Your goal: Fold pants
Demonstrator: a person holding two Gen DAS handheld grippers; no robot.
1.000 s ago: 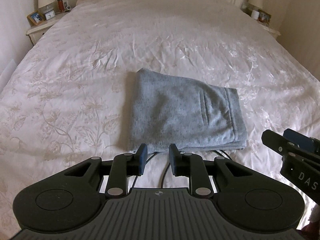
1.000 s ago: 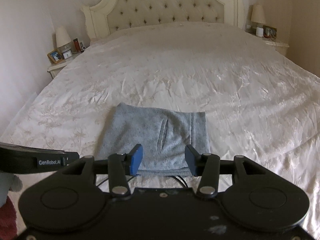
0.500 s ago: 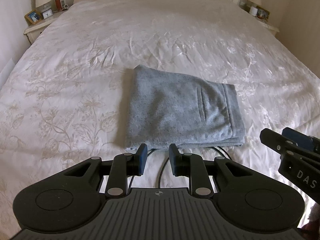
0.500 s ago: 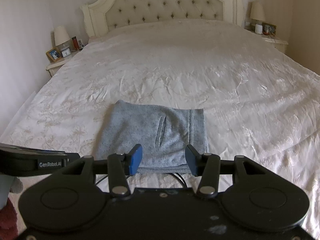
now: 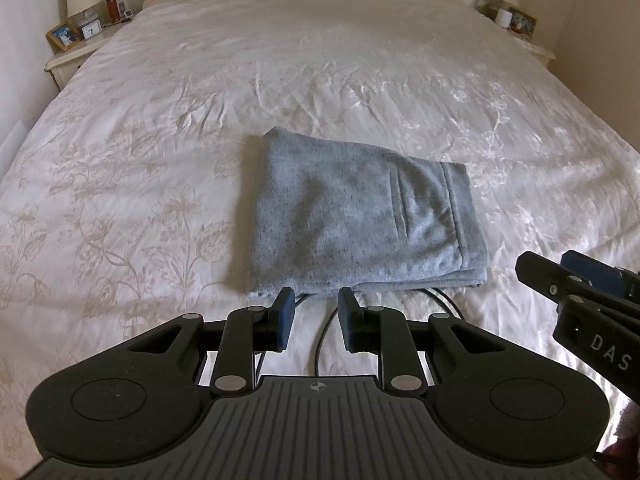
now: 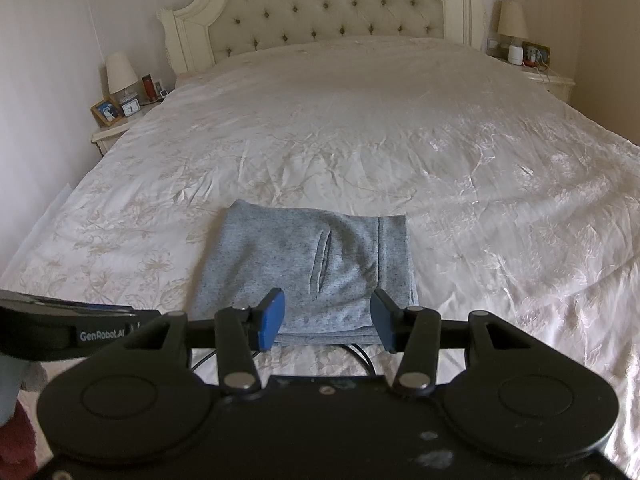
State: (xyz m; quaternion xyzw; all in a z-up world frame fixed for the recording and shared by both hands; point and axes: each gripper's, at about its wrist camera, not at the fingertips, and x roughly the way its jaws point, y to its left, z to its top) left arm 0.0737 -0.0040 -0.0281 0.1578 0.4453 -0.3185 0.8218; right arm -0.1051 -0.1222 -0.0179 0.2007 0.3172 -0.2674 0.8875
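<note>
The grey pants [image 5: 356, 216] lie folded into a compact rectangle on the white bedspread, waistband at the right, pocket slit up; they also show in the right wrist view [image 6: 312, 268]. My left gripper [image 5: 314, 316] is open and empty, held just short of the fold's near edge. My right gripper [image 6: 326, 320] is open and empty, above the fold's near edge; it also shows at the right of the left wrist view [image 5: 576, 284].
The bed [image 6: 400, 128] is wide with a tufted headboard [image 6: 320, 4]. Nightstands with lamps and small items stand at the left [image 5: 76, 36] and right [image 6: 532, 68]. Black cables [image 5: 324, 344] lie on the bedspread under the grippers.
Both grippers have drawn back slightly from the folded pants and tilted up; the headboard shows more. The pants have not moved. Both jaws stay open.
</note>
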